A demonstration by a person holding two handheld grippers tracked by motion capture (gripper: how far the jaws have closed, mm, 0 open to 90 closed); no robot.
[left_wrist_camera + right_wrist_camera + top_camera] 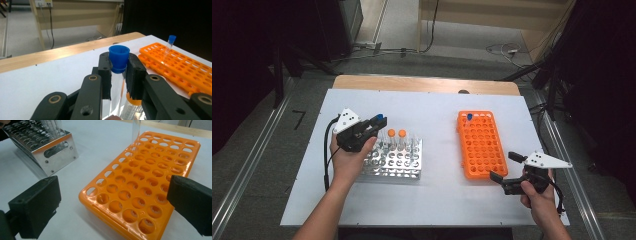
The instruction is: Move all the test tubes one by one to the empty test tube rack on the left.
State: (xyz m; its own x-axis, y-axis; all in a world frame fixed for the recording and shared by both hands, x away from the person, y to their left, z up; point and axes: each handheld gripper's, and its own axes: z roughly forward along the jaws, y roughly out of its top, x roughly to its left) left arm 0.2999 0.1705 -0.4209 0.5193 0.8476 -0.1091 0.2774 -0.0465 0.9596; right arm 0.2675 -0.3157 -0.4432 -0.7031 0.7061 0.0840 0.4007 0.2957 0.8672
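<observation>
Even overhead light falls on the white rectangular worktop [437, 200], which reads bright and slightly washed out, while the room's far corners sink into near black. Shadows under the shiny metal tube rack [396, 161] and the orange plastic perforated rack [480, 143] are soft and short. All three views look coarse and softly focused. In the right gripper view the metal rack [53, 150] throws pale reflections.

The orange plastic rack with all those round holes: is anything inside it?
One clear tube with a blue cap stands in a far corner hole of the orange plastic rack. The other holes look empty. The tube's contents, if any, cannot be made out.
</observation>
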